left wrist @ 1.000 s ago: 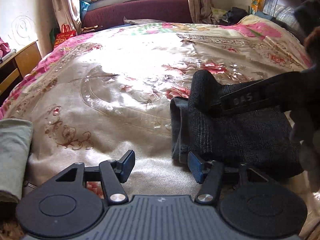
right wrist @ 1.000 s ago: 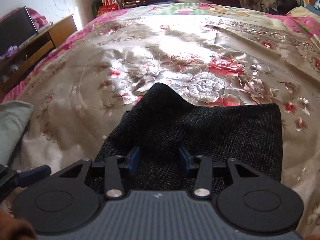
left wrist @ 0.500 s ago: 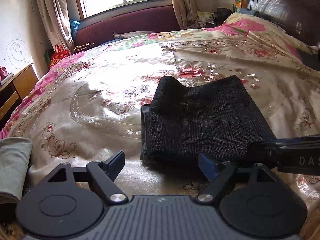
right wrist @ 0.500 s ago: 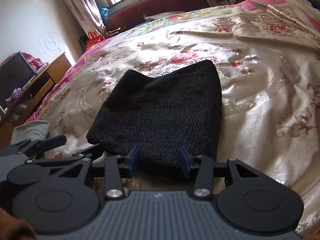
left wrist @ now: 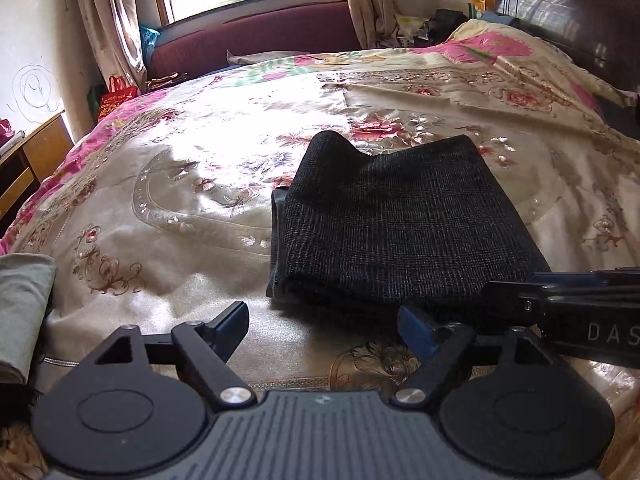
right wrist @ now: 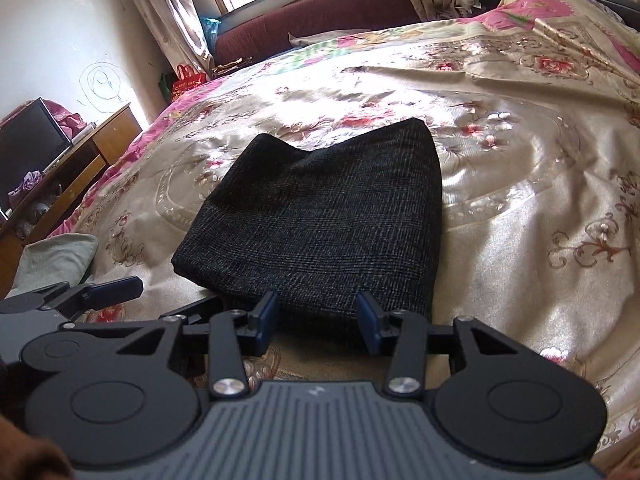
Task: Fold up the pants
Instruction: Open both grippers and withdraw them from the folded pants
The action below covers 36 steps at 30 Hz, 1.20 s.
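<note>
On the bed, seen from the left wrist view, the pants lie folded into a dark, thick packet on the flowered bedspread, with one far corner standing up a little. The left gripper is just before the near edge of the pants; its jaws have just been opening and now stand wide apart, with only bedspread between them. Part of the right gripper comes in beside the near right corner of the pants. A grey-green cloth lies well to the left of the pants, at the bed's edge. From the right wrist view, the pants lie flat in the middle of the bed. The right gripper is at the near edge of the pants, its jaws partly apart and, as far as I can see, not pressing the fabric. The left gripper shows near the left corner of the pants.
</note>
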Each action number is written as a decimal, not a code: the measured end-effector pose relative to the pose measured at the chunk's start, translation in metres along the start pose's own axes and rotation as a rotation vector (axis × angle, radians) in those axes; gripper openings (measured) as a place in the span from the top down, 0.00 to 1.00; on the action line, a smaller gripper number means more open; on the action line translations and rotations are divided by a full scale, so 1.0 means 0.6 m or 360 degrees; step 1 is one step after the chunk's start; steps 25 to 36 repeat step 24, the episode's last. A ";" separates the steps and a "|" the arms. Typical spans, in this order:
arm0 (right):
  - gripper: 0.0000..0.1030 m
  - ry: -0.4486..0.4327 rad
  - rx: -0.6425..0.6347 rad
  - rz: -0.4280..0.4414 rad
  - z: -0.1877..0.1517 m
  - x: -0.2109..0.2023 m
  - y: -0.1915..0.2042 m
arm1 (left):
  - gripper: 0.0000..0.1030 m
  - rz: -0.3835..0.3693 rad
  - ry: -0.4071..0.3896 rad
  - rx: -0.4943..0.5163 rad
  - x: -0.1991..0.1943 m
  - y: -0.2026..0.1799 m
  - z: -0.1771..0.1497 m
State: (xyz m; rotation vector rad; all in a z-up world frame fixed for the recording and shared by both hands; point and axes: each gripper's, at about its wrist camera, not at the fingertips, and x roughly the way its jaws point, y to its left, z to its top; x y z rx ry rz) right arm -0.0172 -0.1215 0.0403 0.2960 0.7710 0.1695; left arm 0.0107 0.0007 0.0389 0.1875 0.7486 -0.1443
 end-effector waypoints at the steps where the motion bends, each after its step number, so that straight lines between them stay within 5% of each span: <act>1: 0.57 0.0000 0.0005 0.0000 -0.002 0.000 0.000 | 0.08 -0.0002 0.0004 0.0000 0.000 -0.001 -0.001; 36: 0.57 0.0084 0.0036 -0.0005 -0.021 0.014 -0.003 | 0.08 0.0025 0.0034 0.0004 0.005 -0.005 -0.018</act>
